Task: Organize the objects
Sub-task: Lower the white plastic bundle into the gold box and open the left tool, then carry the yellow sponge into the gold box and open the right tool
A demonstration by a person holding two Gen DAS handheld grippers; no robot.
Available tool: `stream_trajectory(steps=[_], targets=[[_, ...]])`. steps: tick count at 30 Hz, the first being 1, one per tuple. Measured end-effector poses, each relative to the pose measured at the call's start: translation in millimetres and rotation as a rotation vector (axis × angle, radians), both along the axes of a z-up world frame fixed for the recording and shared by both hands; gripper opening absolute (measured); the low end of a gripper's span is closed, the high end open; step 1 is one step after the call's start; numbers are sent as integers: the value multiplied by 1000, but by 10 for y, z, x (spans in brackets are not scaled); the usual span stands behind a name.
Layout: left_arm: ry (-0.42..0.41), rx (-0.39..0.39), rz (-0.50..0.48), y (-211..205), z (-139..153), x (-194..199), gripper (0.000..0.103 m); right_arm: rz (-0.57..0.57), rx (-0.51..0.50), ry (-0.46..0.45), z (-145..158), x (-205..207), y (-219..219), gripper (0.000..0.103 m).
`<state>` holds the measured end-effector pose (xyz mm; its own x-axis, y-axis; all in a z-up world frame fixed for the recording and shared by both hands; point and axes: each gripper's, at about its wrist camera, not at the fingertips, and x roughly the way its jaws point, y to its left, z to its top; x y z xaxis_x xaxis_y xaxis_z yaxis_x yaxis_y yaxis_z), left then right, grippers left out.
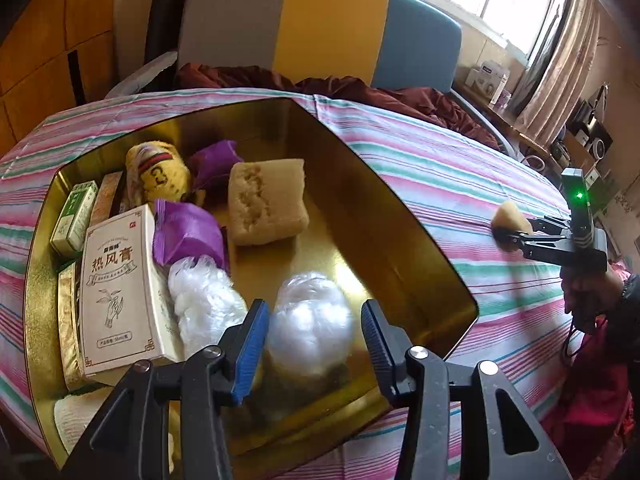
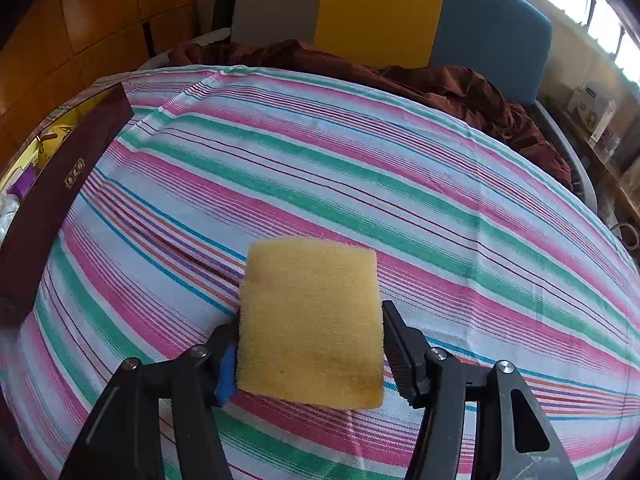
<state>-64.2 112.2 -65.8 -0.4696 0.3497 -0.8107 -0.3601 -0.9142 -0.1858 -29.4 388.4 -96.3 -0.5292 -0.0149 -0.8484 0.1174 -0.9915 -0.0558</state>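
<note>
A gold-lined tin box (image 1: 384, 216) sits on the striped cloth and holds a white carton (image 1: 120, 284), purple packets (image 1: 188, 232), a tan sponge (image 1: 266, 204), a yellow plush (image 1: 156, 172) and two clear plastic bundles (image 1: 308, 324). My left gripper (image 1: 314, 344) is open, its fingers either side of the nearer bundle without gripping it. My right gripper (image 2: 310, 356) is shut on a yellow sponge (image 2: 312, 320) above the cloth, to the right of the box; it also shows in the left wrist view (image 1: 516, 236).
The striped cloth (image 2: 360, 176) covers a round table. The box's dark outer wall (image 2: 48, 200) stands at the left of the right wrist view. A chair with grey, yellow and blue panels (image 1: 320, 28) and a maroon cloth (image 1: 360, 88) lie behind.
</note>
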Motion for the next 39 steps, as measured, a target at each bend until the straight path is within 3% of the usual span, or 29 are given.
stream_trajectory(steps=[4,11,14,16,27,33,39], targets=[[23,3,10,-103,72,46,48,-1,14,-6,-6,-15,-3,61],[129,-81,33,-198,291,159,48,-47,73,-58,34,-74,-91,60],[164,-107,55,-272,371,200,48,-74,136,-90,99,-105,-226,54],[179,-127,74,-330,402,218,48,-77,106,-77,196,-97,-324,54],[218,-176,218,-653,524,288,48,123,-90,101,955,-14,-1671,55],[248,-209,278,-807,566,345,49,195,-134,110,1003,-79,-2425,56],[272,-218,330,-919,591,382,50,187,-147,61,777,-281,-2845,57]])
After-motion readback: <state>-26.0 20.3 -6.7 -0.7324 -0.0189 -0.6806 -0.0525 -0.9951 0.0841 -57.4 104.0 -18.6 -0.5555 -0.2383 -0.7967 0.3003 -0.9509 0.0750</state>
